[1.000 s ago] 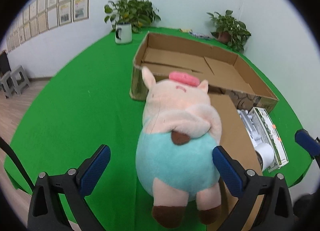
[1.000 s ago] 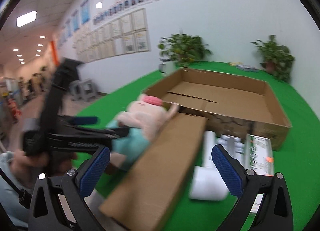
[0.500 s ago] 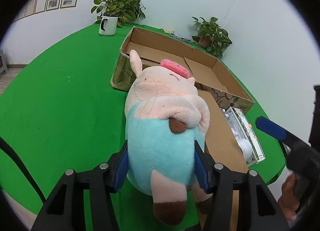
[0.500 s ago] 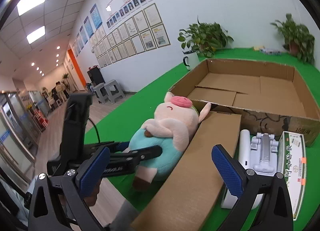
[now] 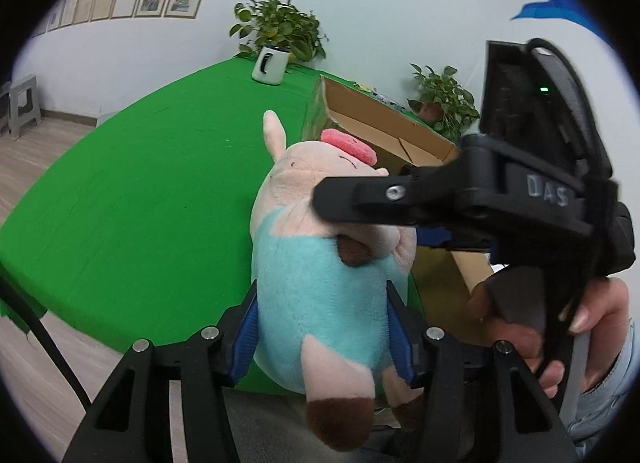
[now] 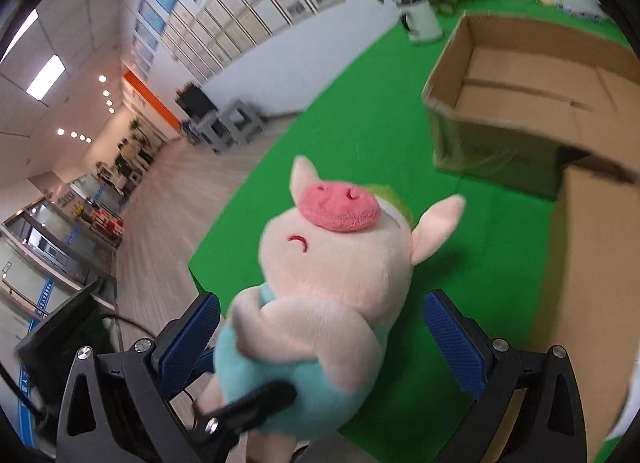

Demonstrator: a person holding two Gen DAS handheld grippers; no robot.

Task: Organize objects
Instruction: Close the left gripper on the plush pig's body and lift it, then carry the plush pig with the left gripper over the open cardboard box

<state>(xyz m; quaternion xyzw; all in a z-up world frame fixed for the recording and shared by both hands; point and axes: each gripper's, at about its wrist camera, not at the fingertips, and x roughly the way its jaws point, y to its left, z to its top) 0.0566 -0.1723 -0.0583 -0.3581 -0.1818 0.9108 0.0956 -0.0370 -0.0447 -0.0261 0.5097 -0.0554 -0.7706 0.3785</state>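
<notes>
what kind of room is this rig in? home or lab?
Likely an office or demo space, not a home: framed notices line the wall, recessed ceiling lights run down a long corridor, and the work table is draped in green cloth.

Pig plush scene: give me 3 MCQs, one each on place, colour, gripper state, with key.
1. Where does the white mug stand?
A. inside the cardboard box
B. on the green cloth, by the potted plant
C. on the floor

2. What colour is the pig plush's body below the arms?
A. light blue
B. yellow
C. red

3. How does the left gripper stand?
A. open, clear of everything
B. shut on the plush
C. shut on the mug

Key: B, the mug sits on the green cloth beside the potted plant, outside the cardboard box. A, the pig plush has a light blue belly. B, the left gripper pads press both sides of the plush.
</notes>
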